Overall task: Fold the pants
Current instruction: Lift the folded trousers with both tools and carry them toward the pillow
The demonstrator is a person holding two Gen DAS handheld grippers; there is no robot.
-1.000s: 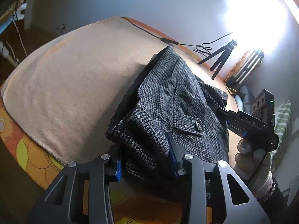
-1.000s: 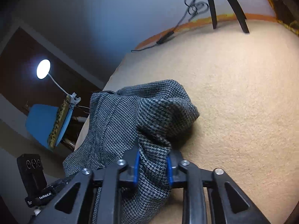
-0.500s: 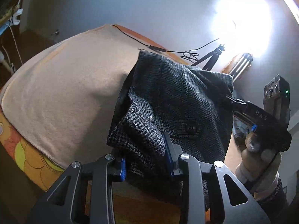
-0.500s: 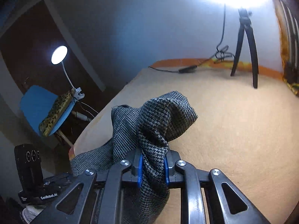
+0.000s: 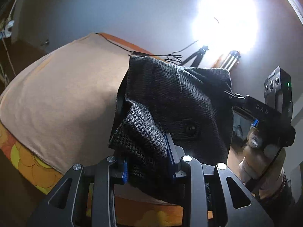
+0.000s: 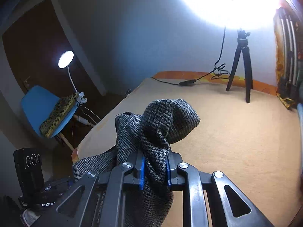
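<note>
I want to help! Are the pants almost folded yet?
Not yet. Both ends are grabbed: the left gripper and the right gripper are each shut on the grey pants, which hang bunched between them above the tan blanket. Nothing lies folded. Laying them flat and folding are left.

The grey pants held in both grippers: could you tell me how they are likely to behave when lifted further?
The pants will probably stay floppy: they bunch and droop around the left gripper and right gripper. The coarse weave looks thick, so likely fairly heavy and unlikely to slip from the pads.
</note>
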